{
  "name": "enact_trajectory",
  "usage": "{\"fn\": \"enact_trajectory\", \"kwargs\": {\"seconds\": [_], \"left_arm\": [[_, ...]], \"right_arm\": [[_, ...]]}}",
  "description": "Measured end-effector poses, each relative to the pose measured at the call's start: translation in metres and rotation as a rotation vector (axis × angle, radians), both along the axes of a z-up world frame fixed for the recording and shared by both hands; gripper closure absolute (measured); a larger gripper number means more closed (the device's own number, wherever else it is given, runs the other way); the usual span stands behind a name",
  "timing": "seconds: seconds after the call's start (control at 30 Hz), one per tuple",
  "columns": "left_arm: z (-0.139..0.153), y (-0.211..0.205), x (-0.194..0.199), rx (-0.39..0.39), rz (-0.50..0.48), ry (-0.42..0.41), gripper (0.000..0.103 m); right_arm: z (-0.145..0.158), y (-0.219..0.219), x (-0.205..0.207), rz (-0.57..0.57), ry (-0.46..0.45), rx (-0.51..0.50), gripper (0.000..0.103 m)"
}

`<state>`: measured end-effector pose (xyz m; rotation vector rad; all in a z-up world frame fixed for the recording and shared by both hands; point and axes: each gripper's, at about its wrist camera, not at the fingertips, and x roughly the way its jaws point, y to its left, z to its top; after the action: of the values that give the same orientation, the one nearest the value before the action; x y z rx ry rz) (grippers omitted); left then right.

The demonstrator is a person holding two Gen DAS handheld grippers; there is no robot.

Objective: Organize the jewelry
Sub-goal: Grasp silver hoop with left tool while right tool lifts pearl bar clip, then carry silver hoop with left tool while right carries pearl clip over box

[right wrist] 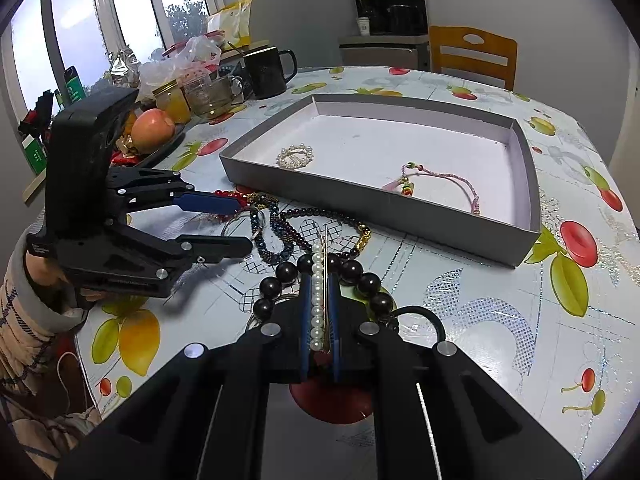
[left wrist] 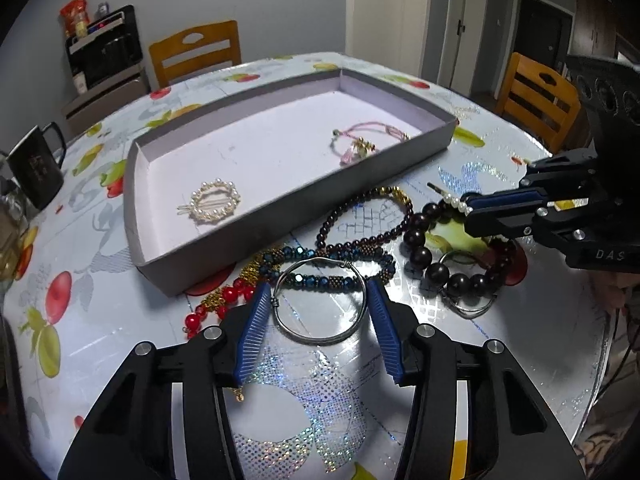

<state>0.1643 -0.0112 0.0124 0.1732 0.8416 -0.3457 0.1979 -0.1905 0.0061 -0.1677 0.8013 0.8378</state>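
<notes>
Left hand-held gripper [left wrist: 318, 300] stood spread around the silver bangle [left wrist: 319, 302], pads just beside its rim, not yet pressing. Right hand-held gripper [right wrist: 320, 280] pinched a pearl hairpin [right wrist: 317, 300] lengthwise. Both lay on the worktop [left wrist: 520, 340] just before the tray [left wrist: 200, 268], the left nearer its wall.

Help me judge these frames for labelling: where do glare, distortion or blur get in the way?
Left wrist view: bright glare on the foil tablecloth beside the silver bangle; fisheye bends the grey tray walls; dark vignetted corners. Right wrist view: windows blown out, room dim; the pearl hair clip is sharp.
</notes>
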Motion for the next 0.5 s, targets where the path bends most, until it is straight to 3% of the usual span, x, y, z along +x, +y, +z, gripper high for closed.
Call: {"fn": "enact_trajectory", "kwargs": {"seconds": [0.17, 0.5], "left_arm": [[0.01, 0.01, -0.009, -0.061, 0.0, -0.016, 0.052], [0.053, 0.017, -0.019, -0.061, -0.008, -0.088, 0.052]], "right_arm": [[0.003, 0.0, -0.001, -0.009, -0.019, -0.009, 0.095], [0.05, -0.002, -0.004, -0.017, -0.108, 0.001, 0.095]]}}
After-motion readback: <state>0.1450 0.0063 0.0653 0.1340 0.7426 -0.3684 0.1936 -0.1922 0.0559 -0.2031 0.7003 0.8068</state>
